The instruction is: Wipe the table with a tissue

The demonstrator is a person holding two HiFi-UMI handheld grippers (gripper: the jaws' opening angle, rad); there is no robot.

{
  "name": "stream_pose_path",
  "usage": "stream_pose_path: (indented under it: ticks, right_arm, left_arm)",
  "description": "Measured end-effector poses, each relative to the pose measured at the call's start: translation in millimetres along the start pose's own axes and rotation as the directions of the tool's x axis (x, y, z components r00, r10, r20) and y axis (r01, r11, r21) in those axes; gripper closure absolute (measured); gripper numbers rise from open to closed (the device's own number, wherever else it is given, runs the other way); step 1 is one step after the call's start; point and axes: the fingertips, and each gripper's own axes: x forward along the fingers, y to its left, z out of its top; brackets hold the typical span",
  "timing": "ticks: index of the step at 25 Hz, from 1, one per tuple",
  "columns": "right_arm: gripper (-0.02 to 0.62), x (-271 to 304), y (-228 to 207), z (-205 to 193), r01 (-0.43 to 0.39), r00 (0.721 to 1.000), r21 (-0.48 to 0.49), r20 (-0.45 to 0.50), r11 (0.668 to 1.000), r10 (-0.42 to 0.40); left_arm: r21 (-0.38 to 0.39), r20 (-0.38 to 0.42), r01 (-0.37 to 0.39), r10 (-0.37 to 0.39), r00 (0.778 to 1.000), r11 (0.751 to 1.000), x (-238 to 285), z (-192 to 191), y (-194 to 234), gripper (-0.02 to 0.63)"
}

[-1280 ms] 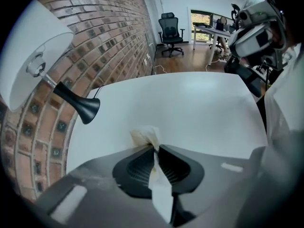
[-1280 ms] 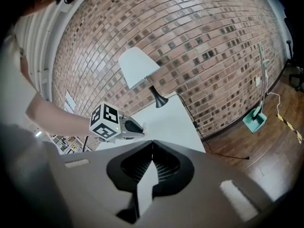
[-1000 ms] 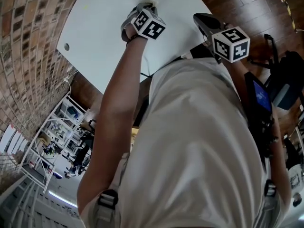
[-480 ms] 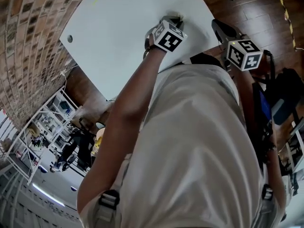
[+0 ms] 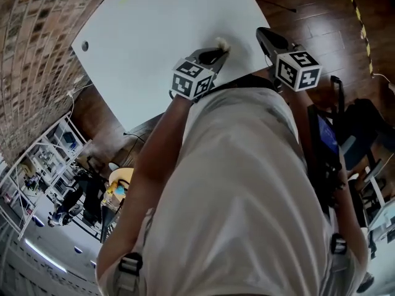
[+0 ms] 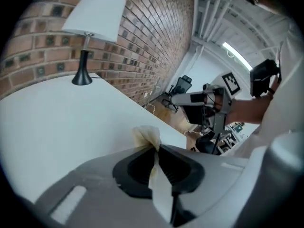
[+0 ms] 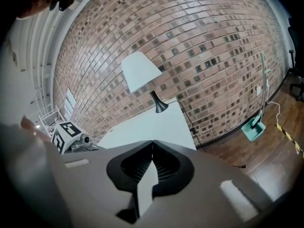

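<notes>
Left tool [image 5: 217, 49]: clenched on the tissue [image 6: 148, 136], a crumpled wad poking past the tips. Sits now at the lower right edge of the desk [image 5: 154, 36] in the head view, no longer at the upper middle, and is rolled over since then. Possibly just clear of the surface; hard to tell from this angle. Reads as the end of one wiping stroke, with the desk's left side probably still to cover. Right tool [image 7: 152, 144]: clamped shut on nothing, unmoved beside the right edge.
</notes>
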Motion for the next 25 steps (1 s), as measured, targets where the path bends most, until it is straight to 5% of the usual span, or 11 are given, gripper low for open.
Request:
stream_pose_path:
  ticks: [7,19,25]
  right_arm:
    - [0.586,32.7,55.3,-13.9,-0.064,0.997,-0.084,-0.040,0.994,0.061]
    - [0.586,21.3,159.7,-57.3,-0.251,0.963,-0.217,-0.154,0.943,0.221]
    - [0.586,26.2,217.8,-65.2,-0.346,0.936,-0.186,-0.143,0.920,0.323]
  left_arm:
    - [-0.107,0.185,-0.153,0.171,0.968,0.982,-77.8,5.7,62.3,0.566]
    - [-0.234,0.383,-0.322,0.392,0.837,0.917,-176.7,-60.7,52.0,0.566]
    - [-0.280,0.444,-0.358,0.451,0.774,0.891,-227.5,-93.1,50.0,0.566]
